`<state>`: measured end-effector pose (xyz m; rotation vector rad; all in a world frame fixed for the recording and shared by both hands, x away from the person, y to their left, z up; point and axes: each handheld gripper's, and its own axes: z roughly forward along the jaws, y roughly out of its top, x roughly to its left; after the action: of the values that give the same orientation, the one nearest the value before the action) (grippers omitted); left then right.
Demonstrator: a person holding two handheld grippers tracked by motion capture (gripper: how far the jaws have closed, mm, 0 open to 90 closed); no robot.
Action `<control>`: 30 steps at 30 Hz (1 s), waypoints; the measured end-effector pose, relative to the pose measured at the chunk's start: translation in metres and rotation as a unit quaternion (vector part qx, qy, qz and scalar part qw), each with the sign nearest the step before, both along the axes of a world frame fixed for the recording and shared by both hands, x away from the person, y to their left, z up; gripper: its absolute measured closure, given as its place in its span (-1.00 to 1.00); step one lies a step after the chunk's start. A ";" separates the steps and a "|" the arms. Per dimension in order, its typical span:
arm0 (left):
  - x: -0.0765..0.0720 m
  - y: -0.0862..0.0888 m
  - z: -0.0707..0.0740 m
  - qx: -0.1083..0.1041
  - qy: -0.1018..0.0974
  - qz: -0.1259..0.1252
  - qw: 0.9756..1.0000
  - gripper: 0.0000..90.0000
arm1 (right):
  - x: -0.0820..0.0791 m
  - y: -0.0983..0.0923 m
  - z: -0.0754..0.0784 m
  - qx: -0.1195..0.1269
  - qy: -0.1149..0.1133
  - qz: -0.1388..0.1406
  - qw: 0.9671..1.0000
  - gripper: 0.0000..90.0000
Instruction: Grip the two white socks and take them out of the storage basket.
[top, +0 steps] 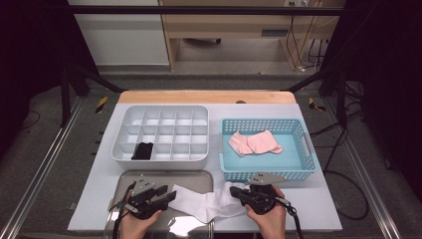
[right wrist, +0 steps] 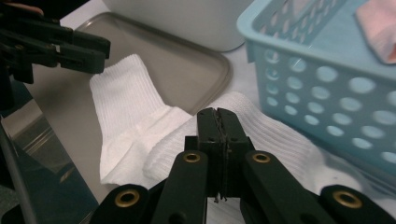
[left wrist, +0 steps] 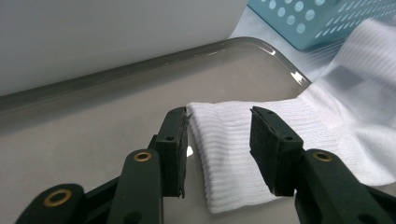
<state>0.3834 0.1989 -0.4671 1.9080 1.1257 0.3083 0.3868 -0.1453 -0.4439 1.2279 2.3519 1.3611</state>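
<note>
While the left gripper (left wrist: 219,149) is held open astride the cuff of the white sock (left wrist: 243,149) on the grey tray (top: 196,180), the right gripper (right wrist: 217,122) is closed over its toe. Soft, light ribbed cloth is judged best pinched at the cuff.

White sock (left wrist: 243,154): ribbed knit cloth, matt, soft. Tray (left wrist: 140,88): grey metal, semi-gloss w/ glare on rim, smooth. Basket (right wrist: 327,84): light-blue plastic, perforated, slight sheen. Organizer (top: 164,132): white plastic, smooth, matt. Pink socks (top: 254,143): matt cloth. Gripper pads (left wrist: 264,149): black, rough, matt. Table far edge (top: 206,96): pale wood.
</note>
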 end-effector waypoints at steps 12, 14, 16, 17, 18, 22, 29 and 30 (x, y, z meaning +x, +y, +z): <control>0.000 0.000 0.000 0.000 0.000 0.000 1.000 0.24 | 0.002 0.010 -0.012 -0.003 0.008 0.012 1.000 0.83; 0.000 0.001 0.000 0.001 0.000 -0.001 1.000 0.24 | 0.002 0.003 -0.006 0.003 -0.002 -0.001 1.000 0.81; -0.001 0.000 0.000 0.003 0.000 -0.002 1.000 0.24 | 0.002 -0.008 -0.001 0.003 -0.017 -0.017 1.000 0.79; -0.001 0.000 0.000 0.003 0.000 -0.003 1.000 0.24 | 0.002 -0.013 0.000 -0.001 -0.019 -0.026 0.999 0.76; -0.001 -0.001 0.000 0.003 0.000 -0.004 1.000 0.24 | 0.003 -0.016 0.000 -0.006 -0.021 -0.030 0.999 0.74; -0.001 -0.002 0.000 0.003 0.000 -0.004 1.000 0.24 | 0.009 -0.025 -0.006 -0.024 -0.013 -0.052 0.998 0.63; -0.002 -0.001 0.001 0.002 -0.002 -0.004 1.000 0.24 | 0.013 -0.033 -0.012 -0.047 -0.007 -0.067 0.997 0.49; -0.002 -0.001 0.001 0.002 -0.002 -0.004 1.000 0.25 | 0.012 -0.033 -0.011 -0.046 -0.007 -0.066 0.997 0.49</control>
<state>0.3819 0.1977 -0.4664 1.9146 1.1153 0.3097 0.3989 -0.1780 -0.4546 1.3168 2.2517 1.2022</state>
